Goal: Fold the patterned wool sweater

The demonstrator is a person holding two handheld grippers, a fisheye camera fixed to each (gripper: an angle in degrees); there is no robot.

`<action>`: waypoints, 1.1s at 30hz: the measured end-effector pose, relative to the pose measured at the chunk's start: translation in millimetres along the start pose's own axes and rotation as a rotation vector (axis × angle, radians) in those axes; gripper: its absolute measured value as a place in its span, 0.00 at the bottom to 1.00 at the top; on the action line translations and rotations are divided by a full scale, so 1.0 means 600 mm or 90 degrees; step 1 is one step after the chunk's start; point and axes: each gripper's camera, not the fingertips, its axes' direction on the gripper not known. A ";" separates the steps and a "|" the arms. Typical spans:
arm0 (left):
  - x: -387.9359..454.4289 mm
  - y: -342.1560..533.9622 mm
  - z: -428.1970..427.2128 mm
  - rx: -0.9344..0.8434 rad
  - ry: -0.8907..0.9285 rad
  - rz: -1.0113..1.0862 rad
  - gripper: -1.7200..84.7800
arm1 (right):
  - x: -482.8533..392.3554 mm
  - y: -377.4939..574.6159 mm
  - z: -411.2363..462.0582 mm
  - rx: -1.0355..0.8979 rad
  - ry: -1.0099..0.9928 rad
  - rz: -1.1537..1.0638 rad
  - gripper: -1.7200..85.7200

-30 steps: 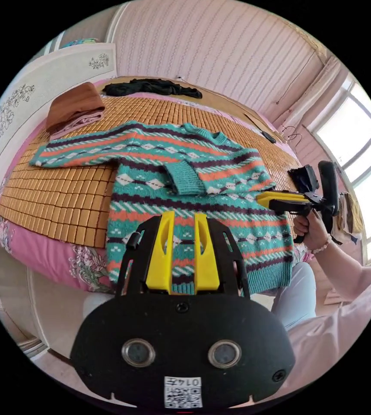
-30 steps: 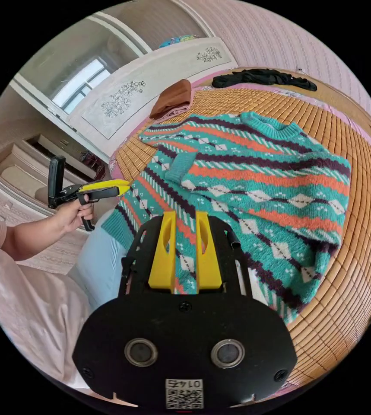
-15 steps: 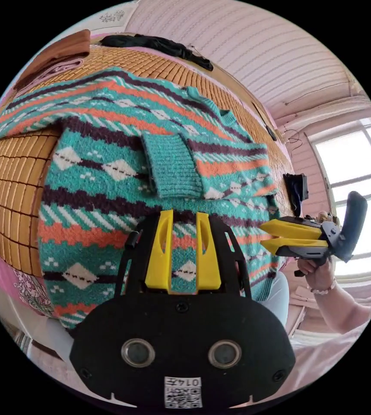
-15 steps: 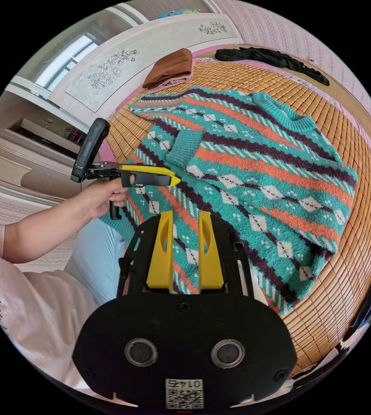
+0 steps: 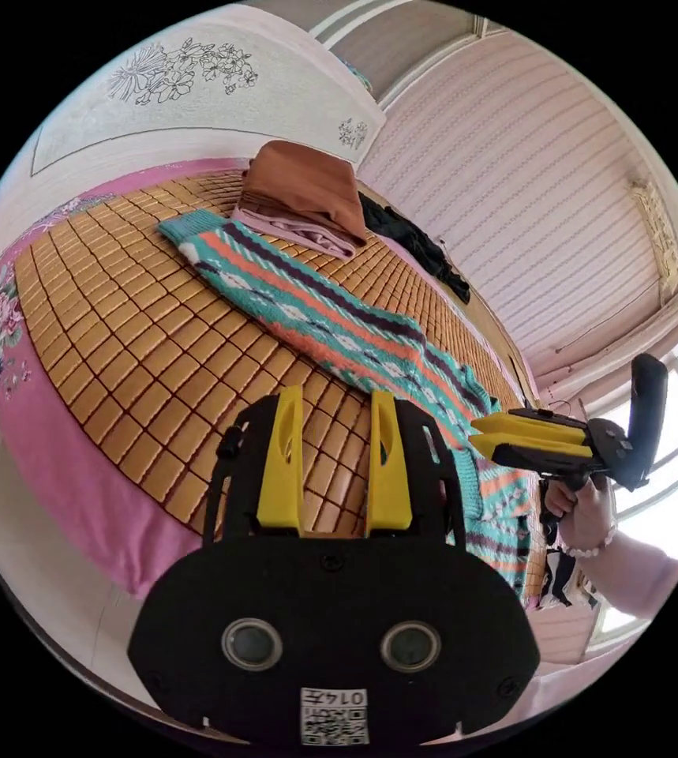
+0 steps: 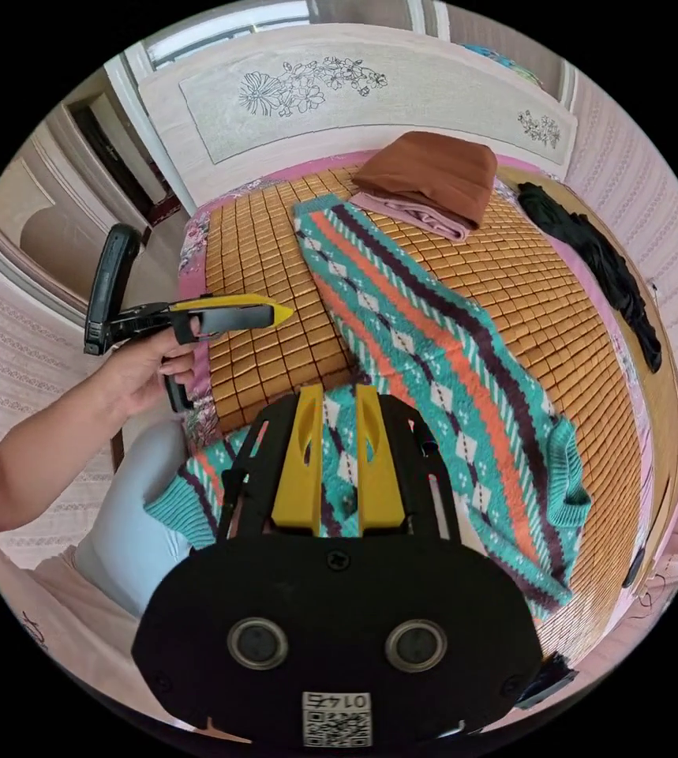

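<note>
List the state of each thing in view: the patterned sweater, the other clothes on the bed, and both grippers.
Teal, orange and purple patterned wool sweater: spread on the bamboo mat, one sleeve stretched out, hem over the bed edge.
Brown and pink clothes: folded, stacked beyond the sleeve.
Black garment: unfolded, at the mat's edge.
Left gripper: open, holding nothing.
Right gripper: open, above the sweater.

The teal, orange and purple patterned sweater lies flat, one sleeve stretched out straight.
</note>
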 end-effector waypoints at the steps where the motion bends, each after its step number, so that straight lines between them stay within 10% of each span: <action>1: -0.024 -0.024 -0.003 0.023 -0.002 -0.026 0.16 | -0.006 -0.034 0.022 -0.026 0.014 0.003 0.13; 14: -0.085 -0.164 0.088 -0.036 -0.196 -0.013 0.12 | 0.015 -0.126 0.131 -0.178 0.079 0.061 0.11; 20: -0.036 -0.160 0.024 0.079 -0.056 -0.022 0.02 | 0.012 -0.107 0.082 -0.123 0.119 0.109 0.08; 24: 0.169 -0.135 -0.050 0.171 0.100 0.231 0.02 | 0.052 -0.051 0.027 -0.035 0.038 0.233 0.08; 33: 0.483 0.114 0.045 -0.040 0.292 0.555 0.08 | 0.139 0.315 -0.143 0.095 -0.117 0.411 0.10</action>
